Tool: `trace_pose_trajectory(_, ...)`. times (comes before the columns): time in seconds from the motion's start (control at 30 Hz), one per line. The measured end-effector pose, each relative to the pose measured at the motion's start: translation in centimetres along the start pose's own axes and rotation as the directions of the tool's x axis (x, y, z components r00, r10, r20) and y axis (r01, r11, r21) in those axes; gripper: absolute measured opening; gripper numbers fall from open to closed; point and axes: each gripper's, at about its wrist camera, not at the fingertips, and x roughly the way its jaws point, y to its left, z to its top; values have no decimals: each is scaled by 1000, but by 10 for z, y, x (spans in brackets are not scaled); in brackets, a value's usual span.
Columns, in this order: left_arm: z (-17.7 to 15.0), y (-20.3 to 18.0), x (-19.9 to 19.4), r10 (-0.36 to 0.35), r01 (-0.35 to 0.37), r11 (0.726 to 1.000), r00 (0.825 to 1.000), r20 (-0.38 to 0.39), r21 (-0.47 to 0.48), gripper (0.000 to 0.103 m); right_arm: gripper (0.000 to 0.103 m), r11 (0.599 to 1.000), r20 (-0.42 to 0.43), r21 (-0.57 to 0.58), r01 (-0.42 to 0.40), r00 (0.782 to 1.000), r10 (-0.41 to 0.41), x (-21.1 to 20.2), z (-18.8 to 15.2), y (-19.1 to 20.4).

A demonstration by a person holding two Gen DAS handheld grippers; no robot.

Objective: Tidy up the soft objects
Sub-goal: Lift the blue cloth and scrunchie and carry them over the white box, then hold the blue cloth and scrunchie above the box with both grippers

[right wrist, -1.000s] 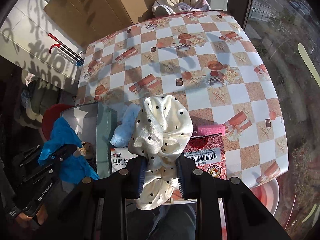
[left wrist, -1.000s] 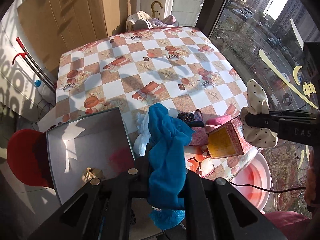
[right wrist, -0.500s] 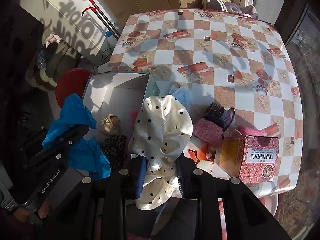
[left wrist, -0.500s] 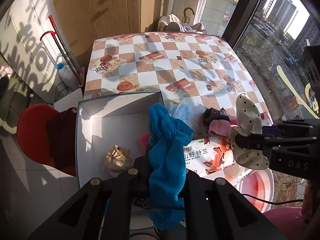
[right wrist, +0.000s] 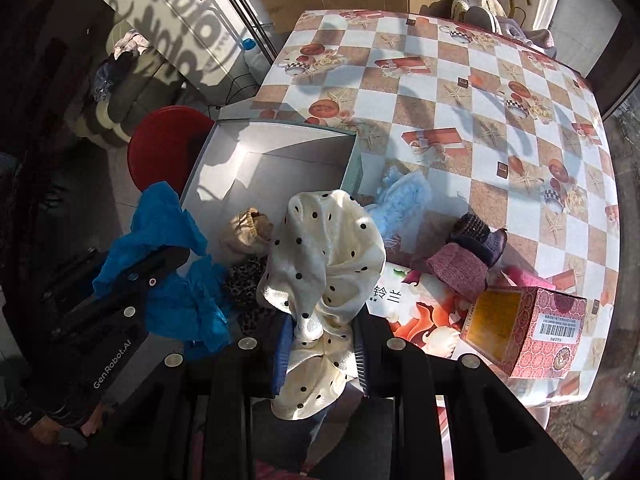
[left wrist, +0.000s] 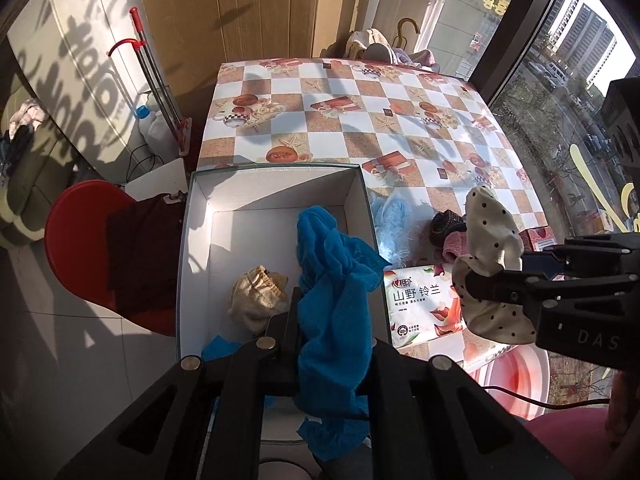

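Observation:
My left gripper [left wrist: 332, 344] is shut on a blue cloth [left wrist: 334, 292] that hangs over the open white box [left wrist: 276, 200] at the table's near left corner. The same blue cloth [right wrist: 172, 264] shows at the left of the right wrist view. My right gripper [right wrist: 320, 344] is shut on a cream scrunchie with black dots [right wrist: 324, 264], held above the box's right wall; the scrunchie [left wrist: 490, 272] is at the right of the left wrist view. A beige scrunchie [left wrist: 258, 294] and a leopard-print piece [right wrist: 248, 288] lie inside the box.
A fluffy light-blue item [right wrist: 404, 196], a dark knit and pink sock [right wrist: 468, 252], a flowered tissue pack [left wrist: 420, 300] and a red patterned carton [right wrist: 528, 328] lie on the checked tablecloth [right wrist: 460, 80]. A red stool [left wrist: 84, 240] stands left of the box.
Both grippers have swung leftward with their cloths, from over the table's clutter to over the white box. The box now fills the middle of the left wrist view.

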Motion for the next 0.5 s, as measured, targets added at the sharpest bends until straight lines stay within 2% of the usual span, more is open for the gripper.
trace_pose_trajectory(0.5,-1,6,1,0,0,1000,1000,-4,0,11,28,1000,-11,-12,-1,1000,0,7,2,10)
